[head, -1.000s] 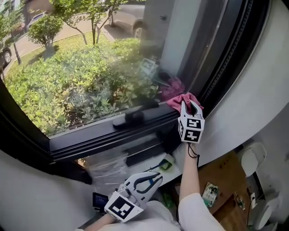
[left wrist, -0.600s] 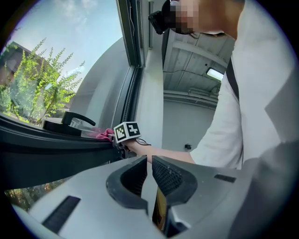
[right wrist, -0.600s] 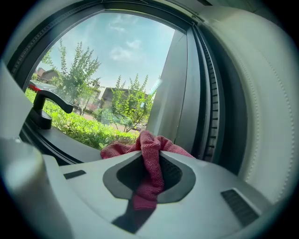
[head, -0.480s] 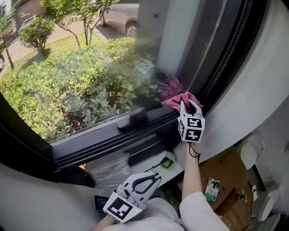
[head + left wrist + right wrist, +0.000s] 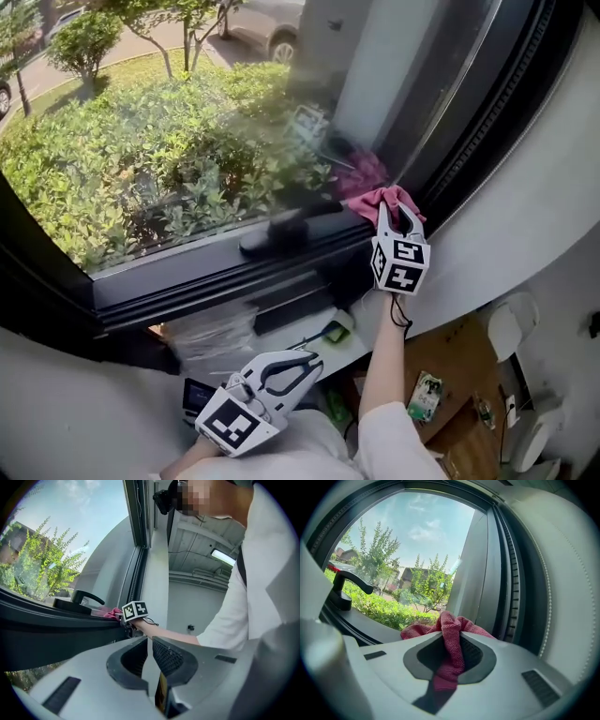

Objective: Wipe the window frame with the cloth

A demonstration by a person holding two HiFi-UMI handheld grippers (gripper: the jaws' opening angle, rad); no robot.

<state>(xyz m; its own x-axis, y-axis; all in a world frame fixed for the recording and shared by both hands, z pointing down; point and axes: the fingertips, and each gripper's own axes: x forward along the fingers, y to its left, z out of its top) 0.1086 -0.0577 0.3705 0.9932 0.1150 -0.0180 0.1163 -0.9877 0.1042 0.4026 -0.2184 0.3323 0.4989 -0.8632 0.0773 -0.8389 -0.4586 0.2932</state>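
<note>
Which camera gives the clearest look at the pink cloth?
The right gripper view: the cloth fills its centre, weave visible, pinched in the right gripper. The head view shows a small pink bunch at the window frame's corner; the left gripper view, only a pink scrap beside that gripper.

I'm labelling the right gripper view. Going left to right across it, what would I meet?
handle → cloth, pinched in the right claw → dark frame → white wall

r gripper (image 5: 395, 210) clamped, l gripper (image 5: 314, 361) closed
</note>
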